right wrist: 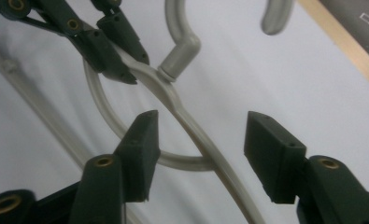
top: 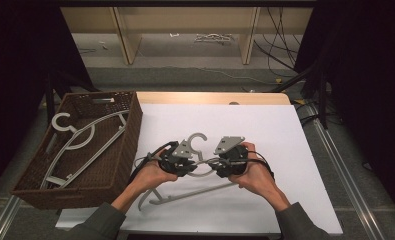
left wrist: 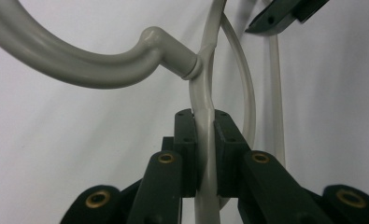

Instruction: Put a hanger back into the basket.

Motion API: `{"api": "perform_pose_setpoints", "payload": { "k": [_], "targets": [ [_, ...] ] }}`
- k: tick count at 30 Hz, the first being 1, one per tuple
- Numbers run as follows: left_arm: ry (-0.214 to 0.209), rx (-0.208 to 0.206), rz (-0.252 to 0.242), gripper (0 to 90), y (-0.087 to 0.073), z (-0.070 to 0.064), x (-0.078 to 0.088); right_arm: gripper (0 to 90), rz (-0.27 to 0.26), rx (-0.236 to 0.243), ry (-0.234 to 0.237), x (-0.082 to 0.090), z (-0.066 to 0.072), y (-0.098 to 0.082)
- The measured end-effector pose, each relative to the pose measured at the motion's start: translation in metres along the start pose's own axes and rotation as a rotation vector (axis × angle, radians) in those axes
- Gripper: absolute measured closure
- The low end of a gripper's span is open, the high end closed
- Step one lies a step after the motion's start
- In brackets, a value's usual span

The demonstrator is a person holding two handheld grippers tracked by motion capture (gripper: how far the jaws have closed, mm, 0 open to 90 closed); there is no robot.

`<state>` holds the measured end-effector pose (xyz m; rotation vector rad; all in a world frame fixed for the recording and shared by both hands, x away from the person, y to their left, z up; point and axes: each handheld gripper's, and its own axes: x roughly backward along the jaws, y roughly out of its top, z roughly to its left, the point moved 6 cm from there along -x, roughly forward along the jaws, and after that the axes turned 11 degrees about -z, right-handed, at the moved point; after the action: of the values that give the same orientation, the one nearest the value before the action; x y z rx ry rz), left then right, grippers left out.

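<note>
A grey plastic hanger [top: 185, 192] lies on the white table top [top: 265, 130], its hook [top: 197, 138] pointing away from me. My left gripper [top: 187, 165] is shut on the hanger's arm [left wrist: 205, 140] just left of the hook's neck [left wrist: 180, 63]. My right gripper [top: 220, 165] is open, its jaws standing either side of the hanger's right arm [right wrist: 198, 135] without touching it. The left gripper's fingers [right wrist: 109, 49] show in the right gripper view, clamped on the arm beside the neck [right wrist: 177, 58].
A brown wicker basket [top: 122, 150] stands at the left edge of the table, holding another grey hanger [top: 80, 142]. The table's wooden far edge [top: 210, 97] lies beyond the white top. Cables trail on the floor behind.
</note>
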<state>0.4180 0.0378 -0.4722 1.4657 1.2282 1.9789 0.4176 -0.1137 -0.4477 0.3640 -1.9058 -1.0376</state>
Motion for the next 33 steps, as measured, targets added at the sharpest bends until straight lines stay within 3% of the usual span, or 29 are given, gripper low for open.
{"api": "perform_pose_setpoints", "payload": {
  "k": [3,6,11,17,20,27,33],
  "targets": [
    [0.025,0.0,-0.009,81.8,0.004,0.004,0.006,39.9,-0.035,-0.031,-0.029,0.005,-0.004,0.003],
    [0.073,0.007,-0.015,81.7,0.007,0.009,0.014,38.4,-0.102,-0.079,-0.055,0.011,-0.008,0.007],
    [0.109,0.017,-0.023,81.7,0.01,0.015,0.026,33.8,-0.176,-0.136,-0.106,0.021,-0.011,0.006],
    [0.157,0.046,-0.058,81.7,0.02,0.025,0.044,33.2,-0.22,-0.163,-0.138,0.034,-0.006,-0.004],
    [0.191,0.029,-0.059,81.7,0.026,0.031,0.053,33.3,-0.23,-0.179,-0.139,0.037,0.0,-0.012],
    [0.199,0.019,-0.072,81.7,0.045,0.035,0.061,33.2,-0.263,-0.227,-0.158,0.046,0.005,-0.027],
    [0.239,0.013,-0.116,81.7,0.069,0.046,0.083,32.1,-0.274,-0.238,-0.178,0.05,0.006,-0.036]
  ]
}}
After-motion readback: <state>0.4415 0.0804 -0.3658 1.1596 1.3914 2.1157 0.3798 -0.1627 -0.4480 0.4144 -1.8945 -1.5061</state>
